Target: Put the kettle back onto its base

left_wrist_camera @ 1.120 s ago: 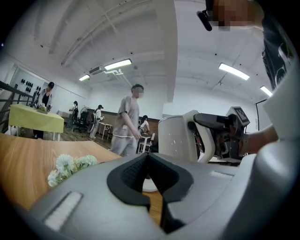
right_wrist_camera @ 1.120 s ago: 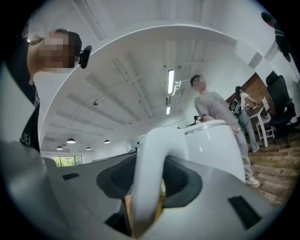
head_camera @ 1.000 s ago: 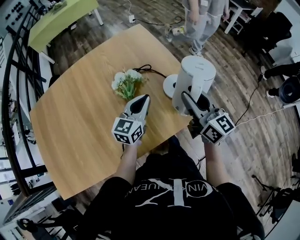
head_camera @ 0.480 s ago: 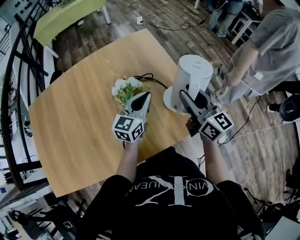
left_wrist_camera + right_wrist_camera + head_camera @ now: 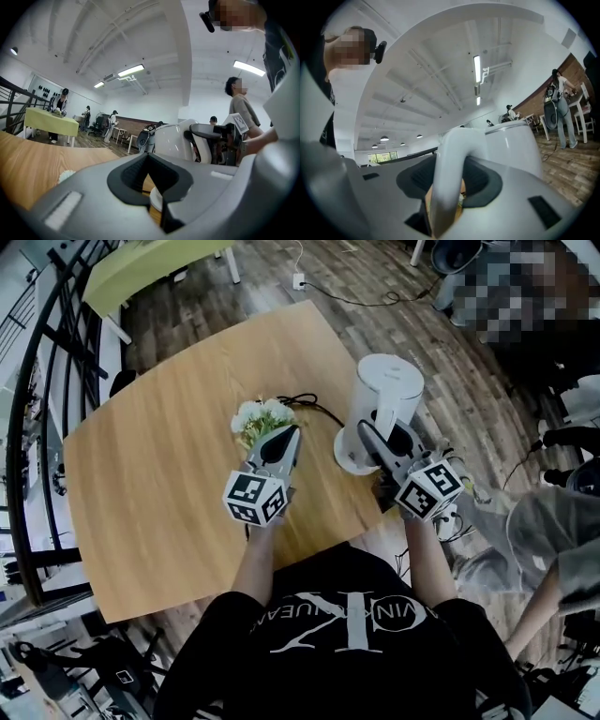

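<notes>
A white kettle (image 5: 385,399) stands upright over its round white base (image 5: 346,454) near the wooden table's (image 5: 159,474) right edge; whether it is seated I cannot tell. My right gripper (image 5: 368,433) is shut on the kettle's handle (image 5: 445,187), which fills the gap between its jaws in the right gripper view. My left gripper (image 5: 292,433) hovers left of the kettle, shut, with nothing in it. The kettle body (image 5: 171,140) shows beyond the left gripper's tips.
A small bunch of white flowers (image 5: 262,418) lies just beyond the left gripper. A black cable (image 5: 306,400) runs from the base. A person's arm (image 5: 553,531) reaches in at the right. A green table (image 5: 150,273) and a black railing (image 5: 28,409) are to the left.
The right gripper has carried the kettle leftward, from beside the base to over it. The left gripper stays shut near the flowers. People on the floor to the right have moved.
</notes>
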Demonstrator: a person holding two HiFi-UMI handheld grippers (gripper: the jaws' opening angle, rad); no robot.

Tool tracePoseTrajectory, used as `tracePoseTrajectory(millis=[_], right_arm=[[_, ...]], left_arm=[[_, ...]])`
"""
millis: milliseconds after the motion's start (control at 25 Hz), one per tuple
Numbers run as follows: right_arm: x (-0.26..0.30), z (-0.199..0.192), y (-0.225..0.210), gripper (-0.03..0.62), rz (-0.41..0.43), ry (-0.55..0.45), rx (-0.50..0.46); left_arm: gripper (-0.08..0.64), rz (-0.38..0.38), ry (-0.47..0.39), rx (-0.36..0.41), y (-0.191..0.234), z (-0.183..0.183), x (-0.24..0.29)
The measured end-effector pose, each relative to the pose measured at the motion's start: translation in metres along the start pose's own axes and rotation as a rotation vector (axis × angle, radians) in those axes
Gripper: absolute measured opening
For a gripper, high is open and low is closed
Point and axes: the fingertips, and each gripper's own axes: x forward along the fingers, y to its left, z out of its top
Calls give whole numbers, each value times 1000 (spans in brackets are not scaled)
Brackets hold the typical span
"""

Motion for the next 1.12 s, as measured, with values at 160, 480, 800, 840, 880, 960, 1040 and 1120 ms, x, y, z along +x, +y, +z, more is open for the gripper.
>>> tracePoseTrajectory(millis=[160, 480, 800, 840, 880, 960, 1040, 1120], right_arm=[[8, -5, 1, 164, 19, 6, -7], [-3, -20, 16, 164, 26, 64, -70], [-19, -29, 21, 163, -39, 92, -87], [-22, -31, 22, 163, -47, 94, -88], [-24, -32, 23, 163, -51, 99, -93], [-28, -36, 29, 163, -51, 122, -116], [-30, -40, 35, 160, -48, 145, -143], [-31, -43, 40, 160, -43, 152, -150]], left_arm=[[6, 6, 13, -3, 4, -4, 1], [8, -23, 23, -15, 0, -11, 7], [8, -79, 31, -13, -13, -13, 11], [8, -84, 32, -14, -14, -14, 11], [8, -90, 33, -14, -15, -15, 10], [8, -100, 37, -15, -18, -16, 10], [6, -107, 39, -20, -20, -18, 10], [8, -111, 43, -23, -22, -20, 9]])
